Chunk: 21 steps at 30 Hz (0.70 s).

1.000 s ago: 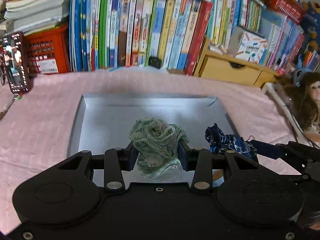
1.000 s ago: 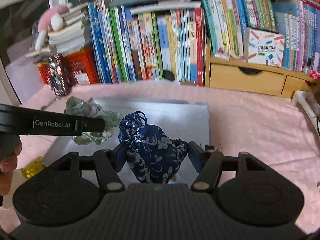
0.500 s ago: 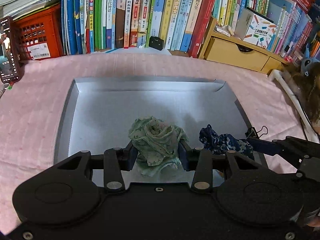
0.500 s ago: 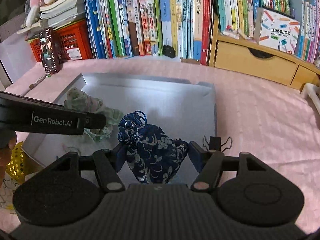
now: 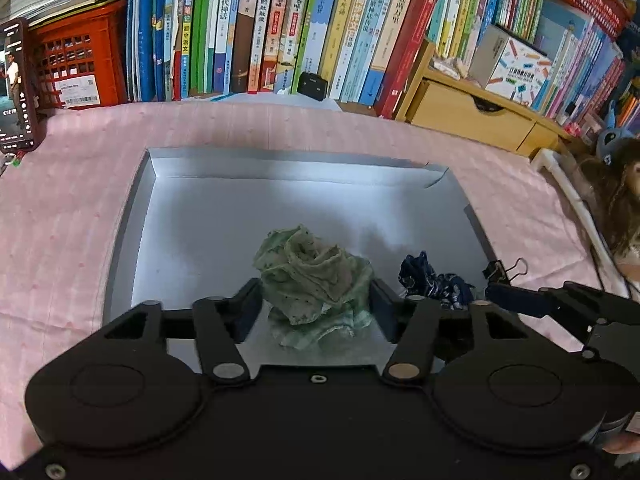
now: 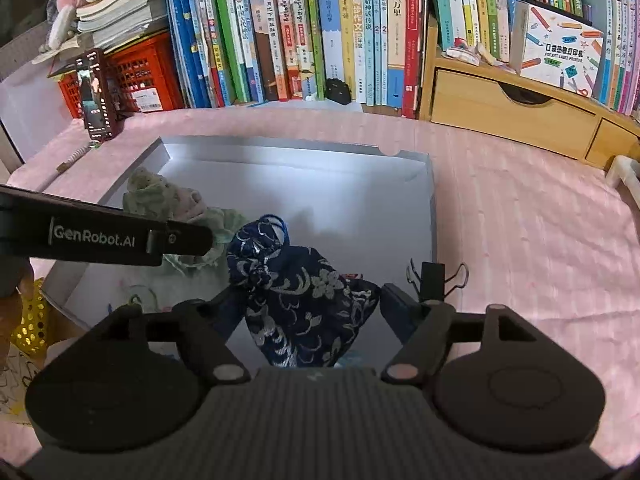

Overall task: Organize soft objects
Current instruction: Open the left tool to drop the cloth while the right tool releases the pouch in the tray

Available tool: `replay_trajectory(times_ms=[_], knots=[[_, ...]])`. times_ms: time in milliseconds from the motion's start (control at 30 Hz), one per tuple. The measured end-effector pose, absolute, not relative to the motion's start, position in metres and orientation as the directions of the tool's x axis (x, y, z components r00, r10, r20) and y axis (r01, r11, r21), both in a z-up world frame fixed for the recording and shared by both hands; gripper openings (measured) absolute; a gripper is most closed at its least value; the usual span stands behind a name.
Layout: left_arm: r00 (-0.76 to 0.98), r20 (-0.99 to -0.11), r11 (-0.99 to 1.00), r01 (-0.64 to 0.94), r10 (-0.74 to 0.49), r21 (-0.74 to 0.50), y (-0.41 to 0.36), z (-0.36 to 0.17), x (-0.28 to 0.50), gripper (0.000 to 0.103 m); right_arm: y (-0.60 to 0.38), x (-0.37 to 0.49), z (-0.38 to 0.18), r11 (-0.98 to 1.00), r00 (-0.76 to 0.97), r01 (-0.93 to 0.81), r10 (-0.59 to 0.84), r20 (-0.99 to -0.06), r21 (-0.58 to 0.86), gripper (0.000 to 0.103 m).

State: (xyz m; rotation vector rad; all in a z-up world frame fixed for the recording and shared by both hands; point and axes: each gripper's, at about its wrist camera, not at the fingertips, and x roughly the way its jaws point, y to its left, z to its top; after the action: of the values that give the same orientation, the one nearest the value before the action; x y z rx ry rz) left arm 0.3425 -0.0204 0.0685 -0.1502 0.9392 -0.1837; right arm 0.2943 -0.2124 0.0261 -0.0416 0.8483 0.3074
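Green cloth: a crumpled pale-green dotted fabric bundle (image 5: 314, 280) sits between the fingers of the left gripper (image 5: 316, 306); both pads press its sides, so it is grasped; its lower folds touch the tray floor at the 6 o'clock edge.
Blue pouch: a navy drawstring fabric pouch with silver flower print (image 6: 298, 300) lies between the fingers of the right gripper (image 6: 308, 308); the left finger touches it, while a gap shows at the right finger, so I cannot tell whether the grip is clenched or released; in the left view it shows at 3 o'clock of the green cloth.
Tray: a shallow silver-grey cardboard tray (image 5: 280, 200) holds both soft things near its 6 o'clock side.
Surface: a pink dotted tablecloth (image 5: 72, 220) lies under the tray.
Room: a row of upright children's books (image 5: 280, 28) lines the 12 o'clock side; a red plastic crate (image 5: 76, 64) at 10 o'clock; a pale wooden drawer unit (image 6: 512, 116) at 2 o'clock.
Around: a black binder clip (image 6: 434, 276) lies at the tray's 4 o'clock corner, just beside the right finger; a dark phone (image 6: 96, 98) stands upright by the crate.
Only left view: a brown-haired doll (image 5: 616, 208) at 3 o'clock.
Only right view: a yellow mesh item (image 6: 30, 320) at 9 o'clock; the left gripper's arm hides part of the green cloth.
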Motion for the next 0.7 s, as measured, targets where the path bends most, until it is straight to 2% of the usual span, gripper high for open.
replay_trajectory(times_ms=[133,267,467,700], knots=[[0.598,-0.77,0.973,0.098,-0.224,-0.208,-0.017,0.078,0.337,0.073,-0.214,0.291,0.032,0.954,0.635,-0.284,0.26,-0.728,0.092,0.088],[0.62,-0.751,0.973,0.124,-0.228,-0.193,-0.018,0.088,0.327,0.078,-0.216,0.286,0.04,0.953,0.654,-0.285,0.27,-0.706,0.101,0.09],[0.651,-0.719,0.97,0.164,-0.244,-0.181,-0.02,0.1,0.305,0.083,-0.221,0.271,0.054,0.952,0.689,-0.285,0.285,-0.666,0.112,0.091],[0.695,-0.665,0.962,0.185,-0.274,-0.203,-0.017,0.117,0.272,0.085,-0.232,0.246,0.07,0.949,0.734,-0.29,0.305,-0.607,0.126,0.093]])
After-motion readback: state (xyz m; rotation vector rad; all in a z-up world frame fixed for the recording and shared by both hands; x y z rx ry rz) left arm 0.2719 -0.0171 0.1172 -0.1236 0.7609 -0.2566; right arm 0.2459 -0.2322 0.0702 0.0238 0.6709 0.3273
